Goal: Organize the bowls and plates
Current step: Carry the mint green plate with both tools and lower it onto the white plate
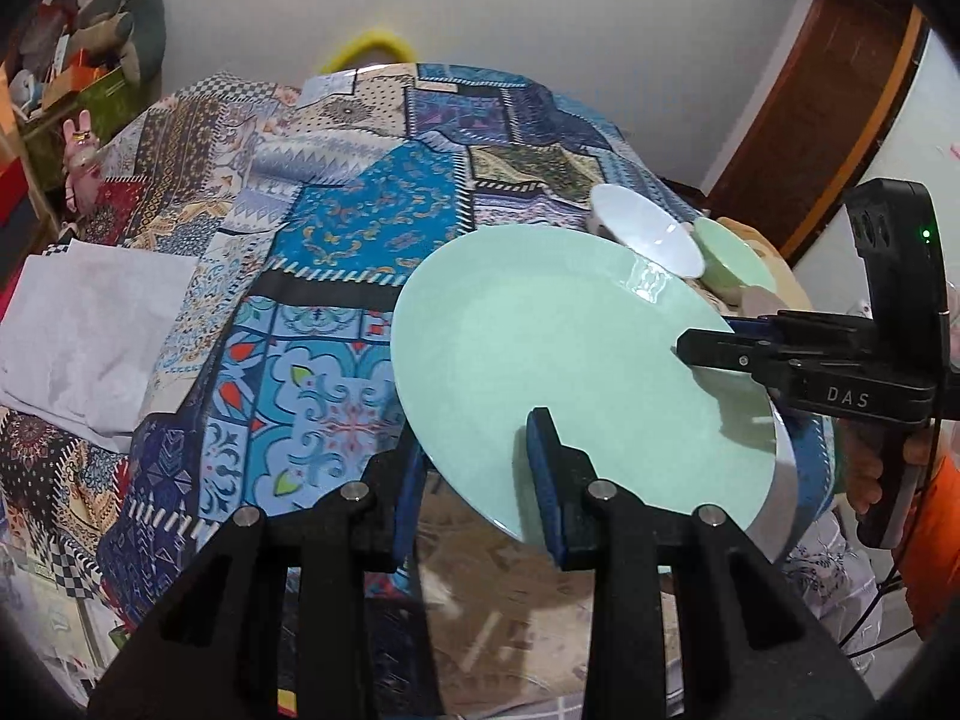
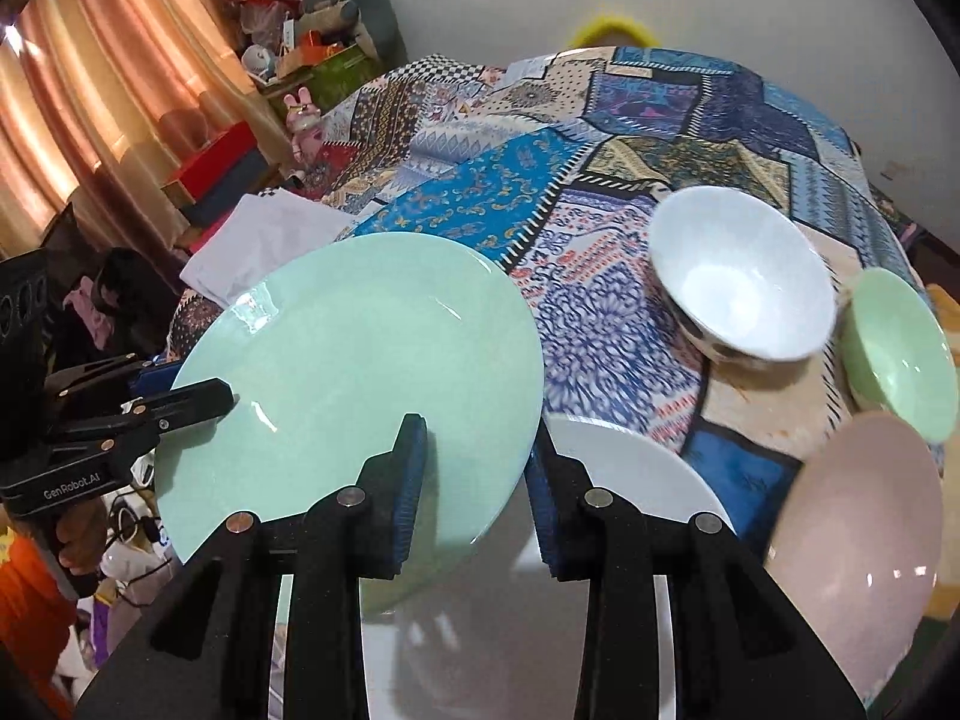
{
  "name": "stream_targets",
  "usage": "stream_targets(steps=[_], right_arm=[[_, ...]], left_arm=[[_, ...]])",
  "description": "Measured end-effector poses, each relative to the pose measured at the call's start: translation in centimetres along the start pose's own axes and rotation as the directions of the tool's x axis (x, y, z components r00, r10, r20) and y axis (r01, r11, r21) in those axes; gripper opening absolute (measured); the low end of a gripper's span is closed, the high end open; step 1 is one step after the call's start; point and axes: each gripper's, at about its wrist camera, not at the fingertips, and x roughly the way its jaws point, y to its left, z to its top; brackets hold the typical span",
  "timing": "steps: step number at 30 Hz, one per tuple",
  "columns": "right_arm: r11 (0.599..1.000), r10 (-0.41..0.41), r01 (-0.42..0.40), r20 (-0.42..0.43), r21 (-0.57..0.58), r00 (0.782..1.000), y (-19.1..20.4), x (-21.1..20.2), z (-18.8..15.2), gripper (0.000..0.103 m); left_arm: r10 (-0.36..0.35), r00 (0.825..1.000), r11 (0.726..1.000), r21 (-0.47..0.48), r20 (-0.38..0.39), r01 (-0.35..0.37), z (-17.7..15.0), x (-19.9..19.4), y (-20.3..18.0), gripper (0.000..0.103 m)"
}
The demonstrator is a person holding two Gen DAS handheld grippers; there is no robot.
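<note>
- Black arms and blue pads of the left hand-held gripper [image 1: 480,474] fill the near foreground, clamped on the rim of the green plate [image 1: 558,360], one pad above and one below.
- Opposite, the right hand-held gripper [image 2: 474,480] straddles the same plate's rim [image 2: 360,372], one pad on top and the other underneath; whether it truly pinches or only brackets the edge I cannot tell.
- Held tilted in the air between both tools, the plate hangs over a white plate [image 2: 630,474] that lies on the patchwork-covered tabletop [image 2: 600,312].
- Pale mint, glossy and plain, the plate looks stiff and glazed: likely slippery under the pads and breakable if dropped, so the thin rim, taken deep, is the sensible hold.
- Beyond stand a white bowl [image 2: 741,276], a green bowl [image 2: 900,354] just beside it, and a pink dish [image 2: 858,540] nearer; all look equally hard and fragile.
- Stacking plate on plate seems the step in hand, I judge.
</note>
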Motion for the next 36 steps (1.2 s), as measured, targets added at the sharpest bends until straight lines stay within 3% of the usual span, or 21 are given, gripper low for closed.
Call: stream_targets(steps=[13,36], right_arm=[[0.997,-0.028,0.026,0.035,0.066,0.999,-2.3,-3.0,-4.3,0.030],[0.981,-0.012,0.011,0.004,0.195,1.000,-6.5,-3.4,-9.9,0.030]], left_arm=[[-0.029,0.999,0.998,0.051,-0.020,0.030,-1.5,0.3,-4.4,0.033],[-0.042,0.987,0.992,0.115,-0.152,0.060,-2.7,5.7,-9.1,0.033]])
